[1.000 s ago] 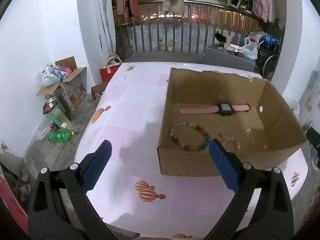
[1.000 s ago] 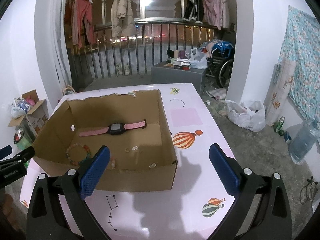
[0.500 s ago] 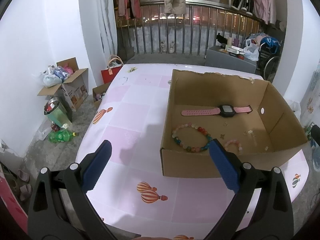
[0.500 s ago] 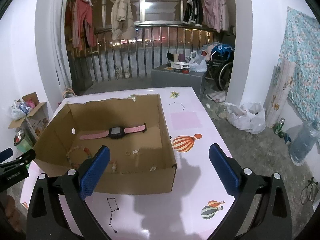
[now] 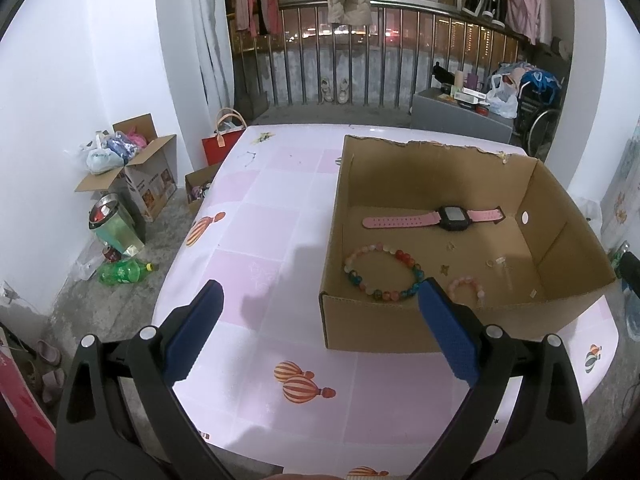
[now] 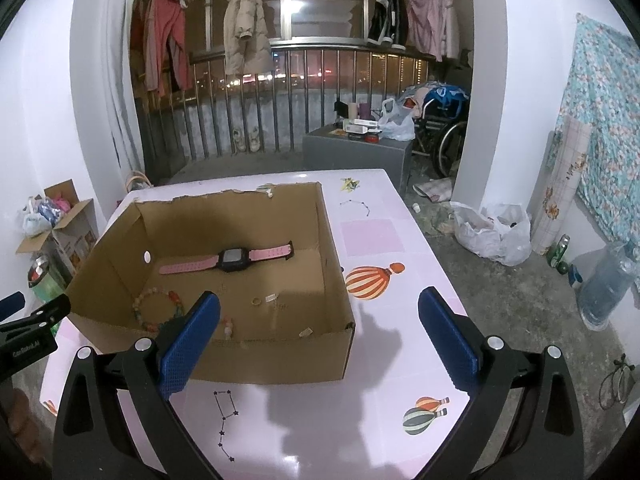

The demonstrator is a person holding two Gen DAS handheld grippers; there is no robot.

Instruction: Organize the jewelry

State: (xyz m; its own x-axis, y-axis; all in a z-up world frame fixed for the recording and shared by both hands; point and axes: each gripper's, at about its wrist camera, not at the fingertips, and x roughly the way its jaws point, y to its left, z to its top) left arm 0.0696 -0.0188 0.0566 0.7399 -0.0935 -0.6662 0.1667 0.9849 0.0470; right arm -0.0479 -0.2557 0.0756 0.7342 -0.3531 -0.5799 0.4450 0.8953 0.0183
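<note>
You hold both grippers above the near edge of the table (image 5: pixel 256 216), and neither one carries anything. The left gripper (image 5: pixel 318 330) has its blue pads spread wide, and the right gripper (image 6: pixel 318 330) is spread just as wide; in the right wrist view you also see the tip of the left one at the left edge of the frame.

The jewelry lies in the open cardboard box (image 5: pixel 568 216), which fills the right half of the left wrist view and the center-left of the right wrist view. The pink smartwatch (image 5: pixel 434 218) lies flat with its strap stretched out, toward the far wall of the box. Nearer to you sits the multicolored bead bracelet (image 5: pixel 382 270) as an open ring on the floor of the box, and just beside it, toward the lower right, the small pink bead bracelet (image 5: pixel 466 290). A few tiny pieces, perhaps rings or earrings, are scattered on the box floor (image 6: pixel 256 301); they are too small to name for sure.

I judge that the pieces are already collected in the box, so little seems left to do. The wide, empty jaws held back from the box fit either a pause or readiness for one more piece. The pink tabletop outside the box shows only printed balloons.
</note>
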